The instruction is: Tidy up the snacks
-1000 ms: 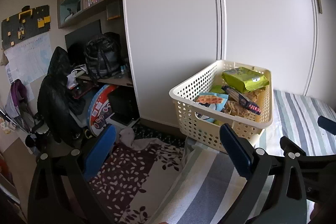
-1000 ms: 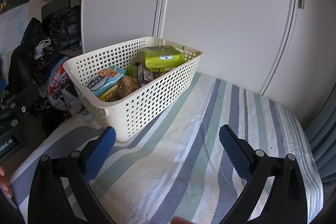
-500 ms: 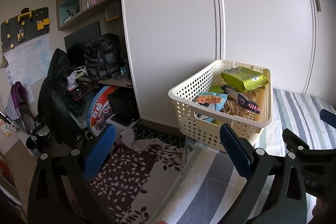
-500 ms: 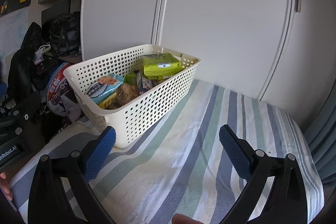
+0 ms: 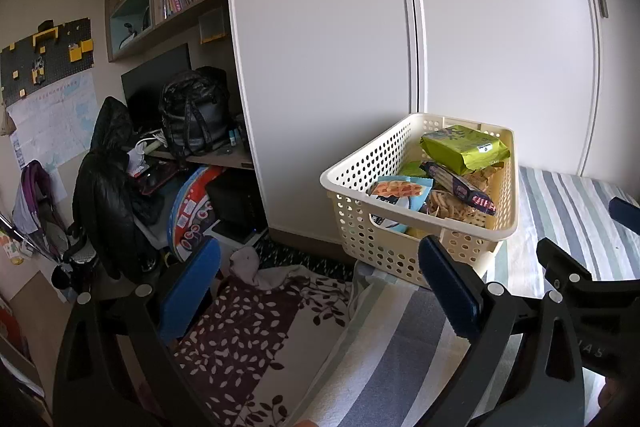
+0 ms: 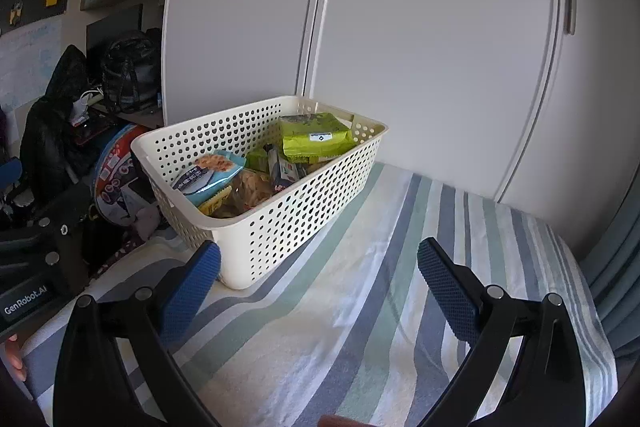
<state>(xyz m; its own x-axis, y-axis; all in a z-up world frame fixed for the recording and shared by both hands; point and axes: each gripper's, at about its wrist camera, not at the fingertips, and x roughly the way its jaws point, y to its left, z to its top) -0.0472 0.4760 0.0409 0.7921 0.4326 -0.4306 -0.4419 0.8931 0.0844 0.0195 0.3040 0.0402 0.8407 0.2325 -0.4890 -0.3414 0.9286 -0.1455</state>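
- The cream plastic basket (image 6: 280, 227), rectangular with perforated walls and a smooth rolled rim, sits on the striped bedcover (image 6: 380, 307) at the bed's corner, close to the white wardrobe doors (image 6: 420, 47).
- Inside the basket: a glossy green packet (image 6: 314, 139) lies on top at the far end; a light-blue pouch (image 6: 210, 175) printed with biscuits leans at the near end; a dark, narrow wrapper (image 5: 464, 189) lies slanted between them; a clear bag of pale crisps (image 6: 250, 191) sits lower down.
- Left gripper (image 5: 320, 287): black frame, blue textured pads, fingers spread wide, holding nothing, short of the basket's end wall.
- Right gripper (image 6: 318, 287): same build, fingers spread wide, empty, above the bedcover beside the basket's long side.
- Lower packets are buried; their labels are unreadable.
- A leaf-patterned blanket (image 5: 248, 331) drapes at the bed's edge.
- The desk clutter beyond sits in shadow; a black backpack (image 5: 194, 115) is discernible.
- Gripper bodies are cut off by the frame edge.
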